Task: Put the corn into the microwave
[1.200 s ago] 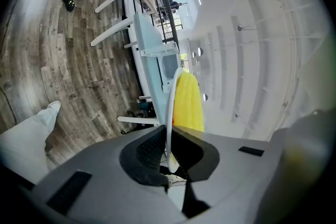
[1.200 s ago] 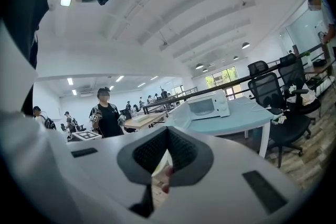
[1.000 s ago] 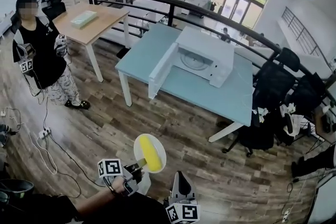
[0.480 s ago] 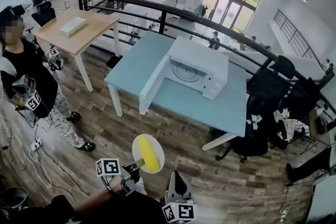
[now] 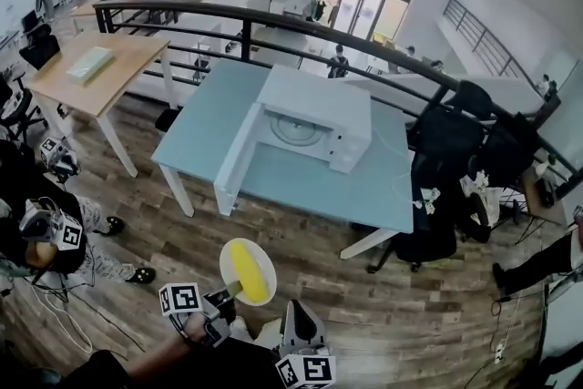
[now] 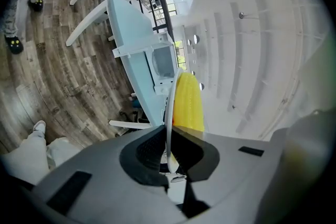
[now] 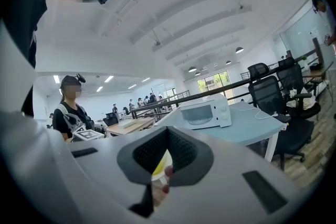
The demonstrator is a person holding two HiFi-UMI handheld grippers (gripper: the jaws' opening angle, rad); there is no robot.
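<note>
A yellow corn cob (image 5: 246, 272) lies on a white plate (image 5: 230, 257) held out over the wooden floor. My left gripper (image 5: 230, 291) is shut on the plate's near rim. In the left gripper view the plate (image 6: 171, 105) stands edge-on between the jaws of the left gripper (image 6: 169, 152), with the corn (image 6: 188, 102) beside it. My right gripper (image 5: 303, 312) is shut and empty, just right of the plate. The white microwave (image 5: 314, 109) sits on a light-blue table (image 5: 364, 187) ahead, its door (image 5: 232, 161) swung open. The right gripper (image 7: 157, 176) faces the microwave (image 7: 206, 111).
A person (image 5: 41, 232) holding other grippers stands at the left edge. Behind stands a wooden table (image 5: 100, 73) and a curved black railing (image 5: 273, 18). Black office chairs (image 5: 446, 223) crowd the blue table's right end. Wooden floor lies between me and the table.
The blue table and microwave have drawn nearer and shifted left in the head view. The person at the left has slid toward the frame's edge. Both grippers keep their hold and spacing.
</note>
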